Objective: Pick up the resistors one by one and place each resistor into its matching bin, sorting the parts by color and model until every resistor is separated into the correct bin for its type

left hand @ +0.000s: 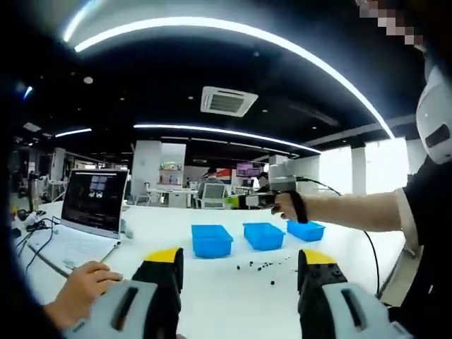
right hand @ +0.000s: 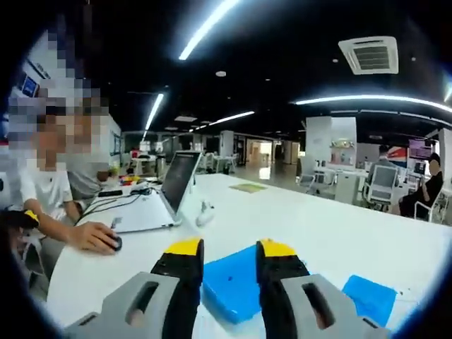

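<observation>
Several small dark resistors (left hand: 265,267) lie scattered on the white table (left hand: 226,296) in front of three blue bins (left hand: 212,240) (left hand: 263,235) (left hand: 306,229) standing in a row. My left gripper (left hand: 242,267) hovers low over the table short of them, jaws wide open and empty. A hand holds my right gripper (left hand: 272,200) up above the bins. In the right gripper view that gripper (right hand: 231,256) is open with nothing between its jaws, right above one blue bin (right hand: 236,286); a second bin (right hand: 371,298) lies to its right.
An open laptop (left hand: 88,212) (right hand: 169,185) with cables stands on the table's left side. A seated person's hand (right hand: 95,236) rests on a mouse there, and the same hand (left hand: 81,286) shows near my left jaw. Office desks and chairs fill the background.
</observation>
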The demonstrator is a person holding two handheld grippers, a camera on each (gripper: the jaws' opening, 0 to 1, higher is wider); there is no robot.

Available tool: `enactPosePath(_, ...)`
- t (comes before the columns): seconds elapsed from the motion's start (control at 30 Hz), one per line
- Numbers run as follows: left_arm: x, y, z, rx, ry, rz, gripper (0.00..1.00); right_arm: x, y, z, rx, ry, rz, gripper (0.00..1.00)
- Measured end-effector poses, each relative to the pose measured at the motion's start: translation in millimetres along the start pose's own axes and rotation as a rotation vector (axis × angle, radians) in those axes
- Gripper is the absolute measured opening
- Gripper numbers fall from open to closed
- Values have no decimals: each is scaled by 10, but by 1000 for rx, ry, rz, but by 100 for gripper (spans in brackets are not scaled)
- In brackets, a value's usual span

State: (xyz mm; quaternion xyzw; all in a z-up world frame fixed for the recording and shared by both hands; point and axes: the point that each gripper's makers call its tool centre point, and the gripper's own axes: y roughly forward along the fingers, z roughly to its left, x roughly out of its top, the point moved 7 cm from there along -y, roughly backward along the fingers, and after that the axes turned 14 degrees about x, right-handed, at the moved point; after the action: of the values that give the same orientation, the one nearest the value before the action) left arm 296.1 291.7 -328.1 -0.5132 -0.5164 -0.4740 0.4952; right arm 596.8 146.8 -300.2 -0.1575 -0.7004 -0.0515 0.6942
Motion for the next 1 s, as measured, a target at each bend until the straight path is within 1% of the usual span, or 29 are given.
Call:
enactPosePath(0.07,4,46,-33,-15,-1,-2,66,5,-173,63,-4,-8,-24,31)
enactPosePath(0.2,-5,146,-104,-52,0,0,66,-10,-640,270,-11,-22,-66,31)
enactPosePath(0.3,-21,209,-164,-83,-8,1,67,-53,-1064,451,-26,-23,-105,32)
enactPosePath(0.33,-25,229,-188,-94,-9,2,67,-93,-1253,533,-39,-21,-116,33)
enactPosePath(0.37,-33,245,-205,-103,-8,4,67,-113,-1349,568,-50,-14,-126,32)
enactPosePath(0.4,-37,264,-225,-112,-6,5,67,-136,-1482,631,-59,-3,-151,32)
enactPosePath(0.43,-45,282,-243,-124,-7,6,67,-169,-1610,694,-69,-10,-154,32)
enactPosePath(0.47,-55,309,-263,-135,-10,10,67,-204,-1723,749,-89,-22,-149,33)
enactPosePath(0.5,-68,331,-285,-147,-11,18,67,-245,-1849,784,-124,-33,-130,34)
enactPosePath(0.57,-70,363,-338,-168,3,20,67,-285,-2070,904,-143,-18,-169,35)
enactPosePath(0.6,-65,374,-363,-180,9,20,67,-310,-2188,943,-167,-2,-187,36)
enactPosePath(0.63,-58,380,-385,-190,10,19,67,-357,-2338,992,-199,7,-189,36)
enactPosePath(0.7,-44,391,-422,-206,15,20,67,-416,-2556,1071,-243,6,-192,37)
enactPosePath(0.77,-39,396,-442,-215,19,21,66,-445,-2741,1125,-306,6,-189,37)
enactPosePath(0.83,-48,399,-450,-217,26,28,67,-453,-2940,1224,-352,-7,-183,37)
enactPosePath(0.87,-50,398,-451,-218,26,30,67,-457,-3018,1261,-377,-9,-179,37)
enactPosePath(1.0,-59,373,-464,-227,34,42,67,-465,-3229,1392,-430,-18,-186,38)
